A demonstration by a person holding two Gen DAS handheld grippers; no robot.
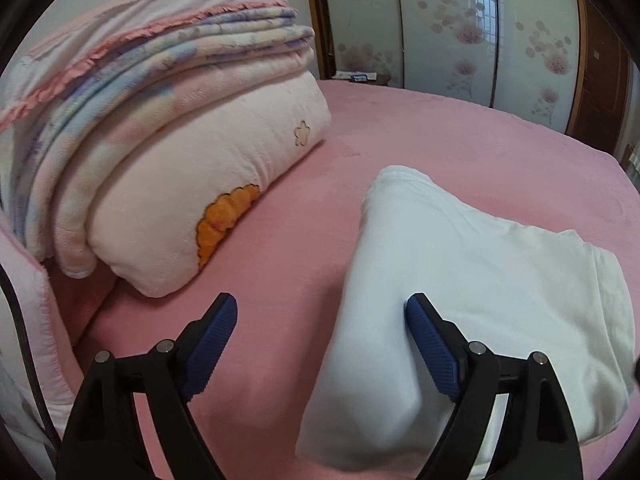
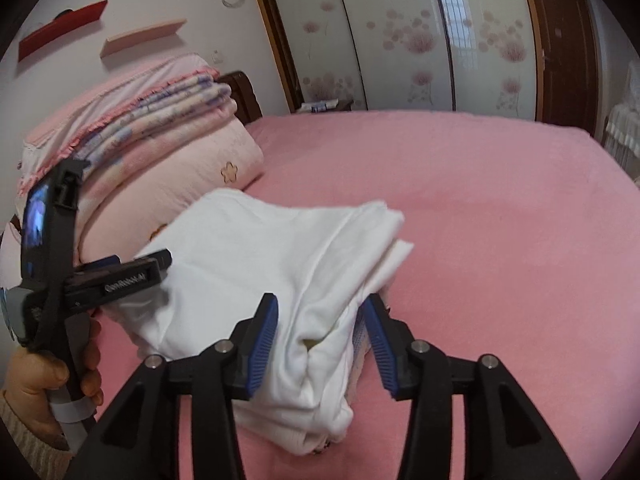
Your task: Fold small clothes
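A white folded garment [image 1: 472, 264] lies on the pink bed sheet [image 1: 460, 132]. My left gripper [image 1: 320, 320] is open at its near left edge, and its right finger [image 1: 432, 344] rests against the cloth. In the right wrist view the same garment [image 2: 256, 256] lies in several layers. My right gripper [image 2: 320, 332] is open, its jaws standing on either side of a bunched near corner of the cloth. The left gripper [image 2: 160, 258] shows there too, held by a hand at the garment's left side.
A stack of folded pink and pastel blankets [image 1: 160, 120] sits on the bed at the left, close to the garment. Sliding wardrobe doors [image 2: 400, 40] with flower prints stand behind the bed. Wall shelves [image 2: 140, 36] hang at the upper left.
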